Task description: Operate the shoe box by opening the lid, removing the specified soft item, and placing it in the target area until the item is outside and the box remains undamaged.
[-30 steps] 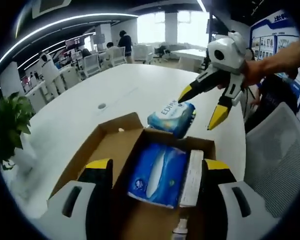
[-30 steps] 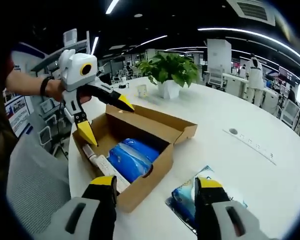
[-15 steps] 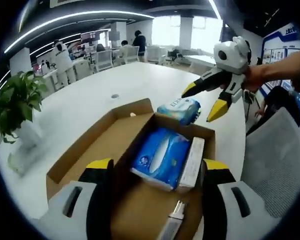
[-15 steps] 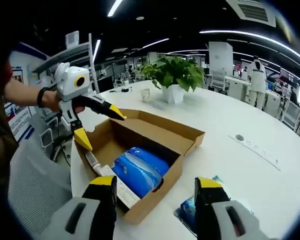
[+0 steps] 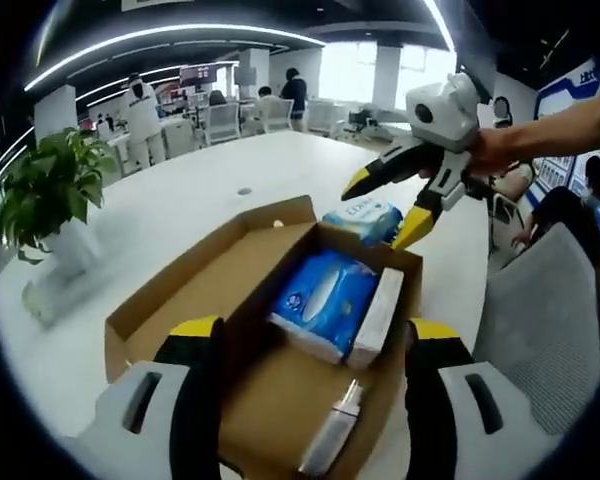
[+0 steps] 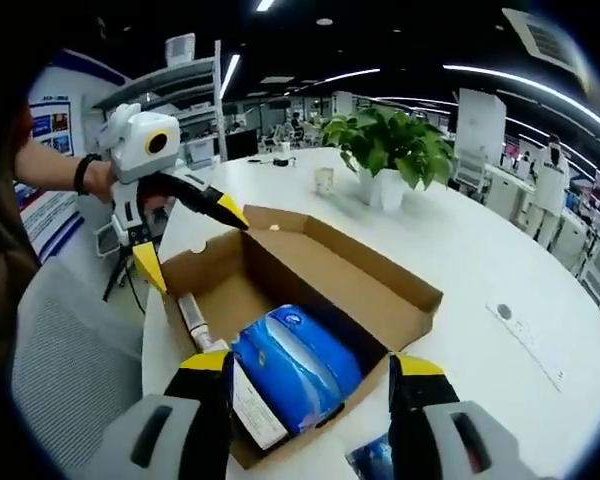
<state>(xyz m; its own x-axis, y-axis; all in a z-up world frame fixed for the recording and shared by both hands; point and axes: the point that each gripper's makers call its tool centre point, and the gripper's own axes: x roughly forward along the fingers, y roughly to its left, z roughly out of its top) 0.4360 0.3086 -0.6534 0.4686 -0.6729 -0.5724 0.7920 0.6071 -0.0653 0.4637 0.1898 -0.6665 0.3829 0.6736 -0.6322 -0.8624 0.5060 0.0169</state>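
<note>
"Where was the shoe box (image 5: pixel 280 330)?"

"It sat on the white worktop (image 5: pixel 160 215) with its lid (image 5: pixel 195 265) folded back flat. In the right gripper view you could look right into the box (image 6: pixel 310 300) too."

"What was inside?"

"A soft blue tissue pack (image 5: pixel 325 305) lay in the box, with a flat white carton (image 5: pixel 378 318) just beside it. A small tube (image 5: pixel 330 440) lay on the box floor, nearer the camera. In the right gripper view, the blue pack (image 6: pixel 295 365) was near that view's own jaws."

"Was anything outside the box?"

"Yes. A blue wipes pack (image 5: pixel 365 220) lay on the worktop, just past the far wall of the box."

"What were the grippers doing?"

"The left gripper (image 5: pixel 310 350) had its jaws wide apart, and held nothing. The right gripper (image 6: pixel 310 385) was wide apart too, with nothing in it. In the left gripper view, the right gripper (image 5: pixel 385 205) hung over the wipes pack."

"Anything else?"

"A green plant (image 6: pixel 390 150) in a white pot stood on the worktop."
</note>
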